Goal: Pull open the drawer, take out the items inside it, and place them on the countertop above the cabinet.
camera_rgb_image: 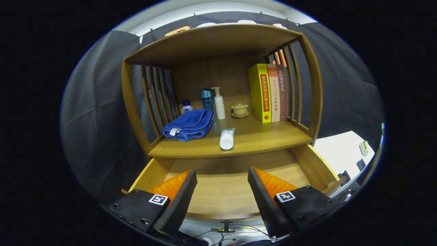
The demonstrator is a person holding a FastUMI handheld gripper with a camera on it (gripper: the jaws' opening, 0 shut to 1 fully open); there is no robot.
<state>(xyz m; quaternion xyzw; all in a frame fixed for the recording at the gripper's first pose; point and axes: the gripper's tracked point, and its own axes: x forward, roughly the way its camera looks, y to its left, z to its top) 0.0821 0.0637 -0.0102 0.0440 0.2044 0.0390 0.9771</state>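
Observation:
The wooden drawer (222, 191) stands pulled out under the countertop (259, 136), and its bare floor lies between and just ahead of my fingers. My gripper (222, 174) is open above the drawer with nothing between its fingers. On the countertop a white tube (227, 138) lies near the front edge, pointing toward me. A folded blue towel (189, 124) rests to its left.
Further back on the countertop stand a small white bottle with a blue cap (186, 107), a blue bottle (206, 99), a white pump bottle (219, 103), a lidded cup on a saucer (240, 110) and three upright books (269, 92). Slatted side walls and a top shelf (211, 41) enclose it.

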